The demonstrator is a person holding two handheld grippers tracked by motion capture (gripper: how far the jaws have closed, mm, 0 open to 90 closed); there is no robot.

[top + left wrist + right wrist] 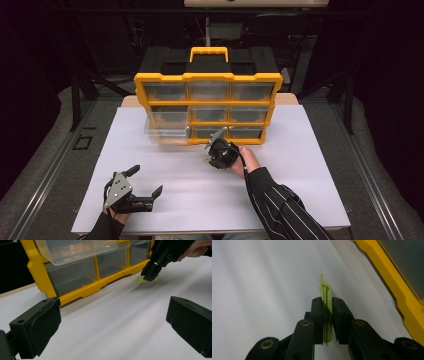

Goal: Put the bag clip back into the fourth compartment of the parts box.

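Observation:
A yellow and black drawer organiser (207,102) stands at the back of the white table (300,165). One clear drawer (167,131) at its lower left is pulled out. My right gripper (209,156) hovers just in front of the organiser's bottom row, shut on a thin pale green plastic clip (326,305) pinched edge-on between its pads. In the left gripper view that clip (140,279) pokes out under the right gripper (150,277), low over the table. My left gripper (148,181) rests near the front left of the table, open and holding nothing.
The organiser's yellow base (397,290) runs close along the right of the held clip. The pulled-out clear drawer (75,250) overhangs the table in front of the lower left bins (72,275). White tabletop (112,322) lies between the two grippers.

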